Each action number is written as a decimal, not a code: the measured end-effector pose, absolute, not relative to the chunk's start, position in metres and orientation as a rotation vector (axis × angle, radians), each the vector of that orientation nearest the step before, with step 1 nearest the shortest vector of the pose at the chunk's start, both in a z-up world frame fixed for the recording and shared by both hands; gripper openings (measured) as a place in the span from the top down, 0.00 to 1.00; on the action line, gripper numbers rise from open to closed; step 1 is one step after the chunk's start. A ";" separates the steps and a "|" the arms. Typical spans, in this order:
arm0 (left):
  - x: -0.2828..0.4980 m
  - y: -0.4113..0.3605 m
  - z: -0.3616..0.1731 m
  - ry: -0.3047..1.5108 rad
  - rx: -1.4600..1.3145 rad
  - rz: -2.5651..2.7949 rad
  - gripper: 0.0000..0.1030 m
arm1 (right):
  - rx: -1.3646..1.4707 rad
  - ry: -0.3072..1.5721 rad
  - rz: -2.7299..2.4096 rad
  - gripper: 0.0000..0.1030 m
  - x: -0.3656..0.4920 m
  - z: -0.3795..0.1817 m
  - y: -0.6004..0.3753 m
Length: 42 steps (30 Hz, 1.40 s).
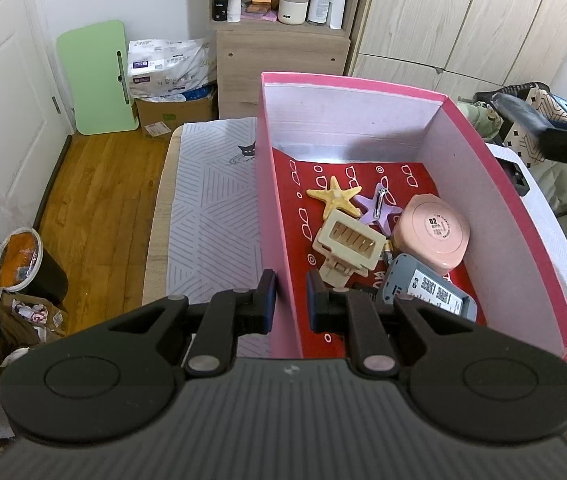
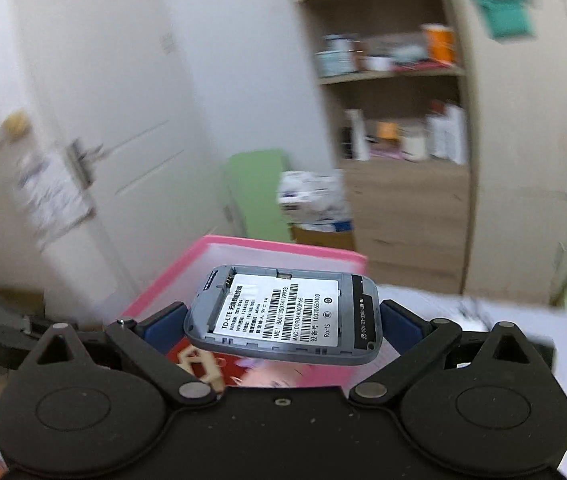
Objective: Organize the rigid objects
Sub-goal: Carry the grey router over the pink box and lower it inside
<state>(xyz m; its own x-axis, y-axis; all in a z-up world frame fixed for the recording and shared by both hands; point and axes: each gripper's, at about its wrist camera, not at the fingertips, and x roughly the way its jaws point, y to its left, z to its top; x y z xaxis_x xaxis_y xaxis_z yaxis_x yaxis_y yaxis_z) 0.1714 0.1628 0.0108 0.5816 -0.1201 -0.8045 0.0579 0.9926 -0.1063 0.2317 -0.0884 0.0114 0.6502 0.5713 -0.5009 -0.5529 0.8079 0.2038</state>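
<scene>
My left gripper (image 1: 290, 300) is shut on the left wall of the pink box (image 1: 275, 184), one finger outside and one inside. In the box lie a yellow starfish (image 1: 335, 198), a purple star clip (image 1: 379, 208), a beige hair claw (image 1: 349, 244), a pink round case (image 1: 435, 232) and a grey device (image 1: 427, 292). My right gripper (image 2: 283, 324) is shut on a grey pocket router (image 2: 283, 316), label side up, held above the pink box (image 2: 243, 250). The right gripper shows blurred at the right edge of the left wrist view (image 1: 555, 128).
The box stands on a grey patterned cloth (image 1: 211, 208) on a small table. A wooden shelf unit (image 1: 279, 36) with bottles stands behind, wardrobes to the right, a green board (image 1: 95, 76) and a bin (image 1: 23, 264) to the left on the wood floor.
</scene>
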 end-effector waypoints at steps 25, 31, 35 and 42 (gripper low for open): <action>0.167 0.170 0.013 0.925 -0.104 -0.134 0.87 | 0.219 1.254 0.561 0.01 0.386 -0.077 0.039; 0.166 0.170 0.013 0.923 -0.100 -0.136 0.87 | 0.187 1.244 0.513 0.01 0.374 -0.071 0.035; 0.167 0.169 0.013 0.924 -0.098 -0.133 0.87 | 0.198 1.221 0.588 0.01 0.358 -0.050 0.024; 0.167 0.169 0.013 0.923 -0.101 -0.125 0.87 | 0.163 1.122 0.645 0.01 0.332 -0.012 0.011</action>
<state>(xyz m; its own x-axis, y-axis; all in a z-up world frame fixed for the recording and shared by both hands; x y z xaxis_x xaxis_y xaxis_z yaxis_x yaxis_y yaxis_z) 0.1667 0.1685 0.0132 0.5967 -0.1513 -0.7881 0.0645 0.9879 -0.1409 0.3316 0.0111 -0.0124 0.2743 0.5567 -0.7841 -0.3978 0.8081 0.4345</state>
